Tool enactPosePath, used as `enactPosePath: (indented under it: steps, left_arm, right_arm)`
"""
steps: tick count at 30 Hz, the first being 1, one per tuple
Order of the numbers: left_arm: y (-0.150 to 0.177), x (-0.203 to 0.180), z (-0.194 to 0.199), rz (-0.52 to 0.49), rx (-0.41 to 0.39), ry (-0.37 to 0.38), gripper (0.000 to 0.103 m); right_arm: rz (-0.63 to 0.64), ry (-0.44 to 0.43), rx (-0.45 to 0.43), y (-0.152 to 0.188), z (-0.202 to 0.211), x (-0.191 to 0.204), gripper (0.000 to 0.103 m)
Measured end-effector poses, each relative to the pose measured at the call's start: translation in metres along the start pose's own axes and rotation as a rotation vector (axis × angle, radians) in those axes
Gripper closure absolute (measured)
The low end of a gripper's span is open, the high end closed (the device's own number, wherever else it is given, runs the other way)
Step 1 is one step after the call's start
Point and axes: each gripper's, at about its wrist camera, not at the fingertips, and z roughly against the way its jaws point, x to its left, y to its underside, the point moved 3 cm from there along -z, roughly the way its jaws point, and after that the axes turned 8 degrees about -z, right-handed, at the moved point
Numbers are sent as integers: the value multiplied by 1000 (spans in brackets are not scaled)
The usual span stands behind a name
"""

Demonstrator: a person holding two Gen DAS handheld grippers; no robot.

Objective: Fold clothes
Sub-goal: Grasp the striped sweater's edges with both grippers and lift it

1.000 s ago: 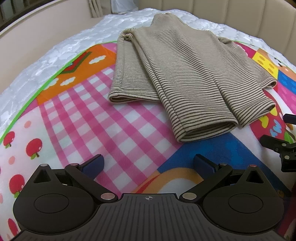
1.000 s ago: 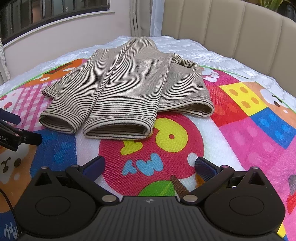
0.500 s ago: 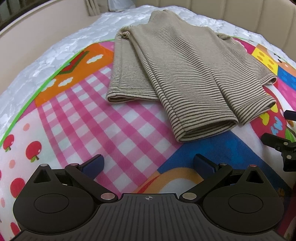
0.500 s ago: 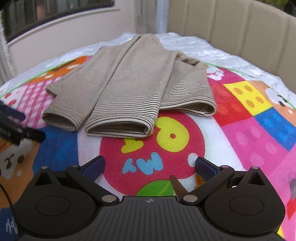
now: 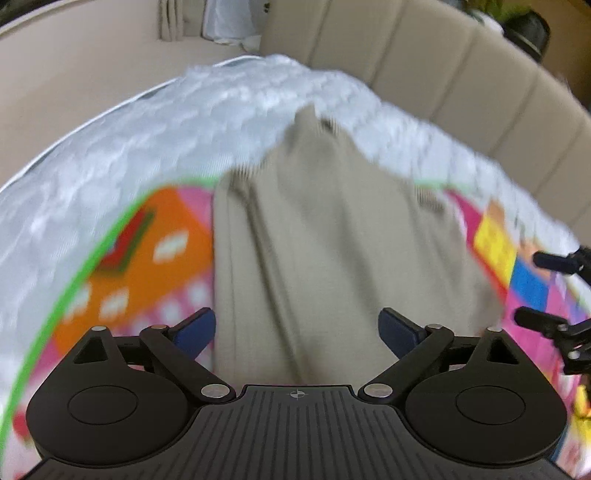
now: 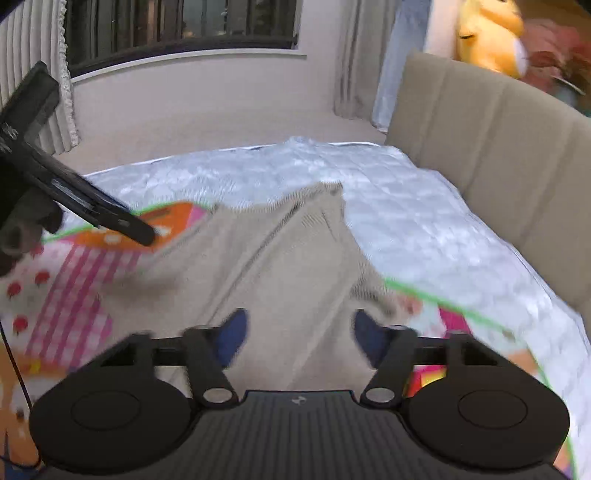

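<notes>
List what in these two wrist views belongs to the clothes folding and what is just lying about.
Part of the job:
- beige garment, partly folded on the mat
- left gripper
- right gripper, jaws just closing, pads not visibly pressing cloth

Just there:
- colourful play mat
- white quilted mattress
- padded headboard
- yellow soft toy
- curtains

Right gripper (image 6: pixel 297 338): jaws have just been closing and stand part-way apart, blue pads (image 6: pixel 232 341) blurred, with the beige garment (image 6: pixel 280 266) lying between and beyond them; contact between pads and cloth cannot be confirmed. The garment lies partly on the coloured mat (image 6: pixel 70 291) and partly on the white quilt (image 6: pixel 417 229), its stripes smeared by blur. The left gripper (image 6: pixel 122 221) enters from the left over the mat's orange patch; a beige headboard (image 6: pixel 509 155) stands at right with a yellow plush toy (image 6: pixel 491 33) above it.
</notes>
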Motion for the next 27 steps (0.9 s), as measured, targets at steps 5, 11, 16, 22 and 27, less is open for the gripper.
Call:
enactPosePath:
  steps: [5, 11, 16, 22, 27]
  left_arm:
    - [-46, 9, -32, 19, -67, 9, 32]
    - [-28, 38, -67, 275, 16, 202, 26]
    - [-11, 40, -92, 240, 75, 182, 26]
    - [-26, 22, -118, 213, 101, 319, 30]
    - [-53, 39, -120, 379, 35, 362, 87]
  right_arm:
    - [60, 52, 55, -43, -49, -1, 56]
    - [-146, 27, -35, -36, -79, -23, 56]
    - [-261, 36, -32, -18, -90, -43, 56]
    - [-348, 66, -44, -14, -109, -56, 55]
    - [-369, 95, -56, -15, -117, -67, 56]
